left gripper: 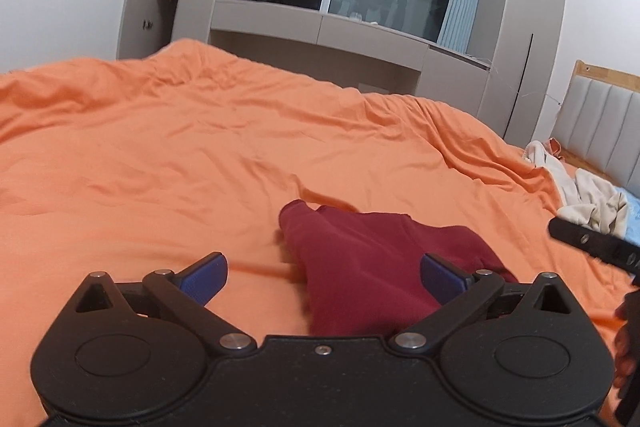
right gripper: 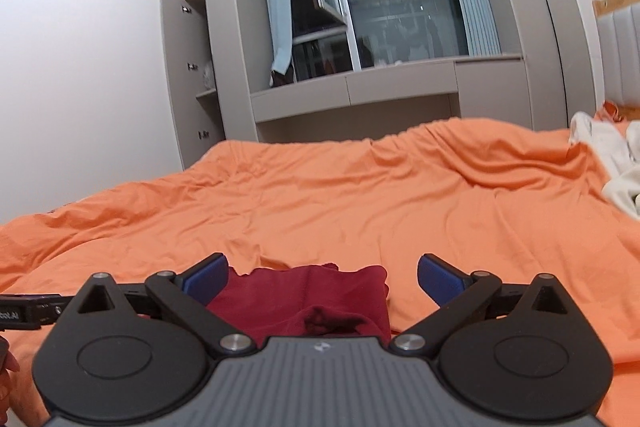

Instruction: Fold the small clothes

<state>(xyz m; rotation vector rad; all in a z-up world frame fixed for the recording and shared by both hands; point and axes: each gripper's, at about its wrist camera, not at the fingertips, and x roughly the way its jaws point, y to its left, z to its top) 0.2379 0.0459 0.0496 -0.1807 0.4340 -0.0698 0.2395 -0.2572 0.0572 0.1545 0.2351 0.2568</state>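
Near edge of dark red garment (left gripper: 360,267) hidden behind left gripper (left gripper: 324,277) body; same under right gripper (right gripper: 322,277). Pale clothes pile (left gripper: 588,195) cut off at frame edge, type unclear. Items on wardrobe shelf (right gripper: 208,75) too blurred to identify.

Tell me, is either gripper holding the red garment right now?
No. The left gripper and right gripper are both open above the red garment on the orange bedspread.

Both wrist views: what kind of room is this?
Almost certainly a home bedroom. A bed with an orange duvet fills both views, a padded headboard stands at the right, and built-in wardrobes frame a curtained window. A dark red garment lies on the duvet.
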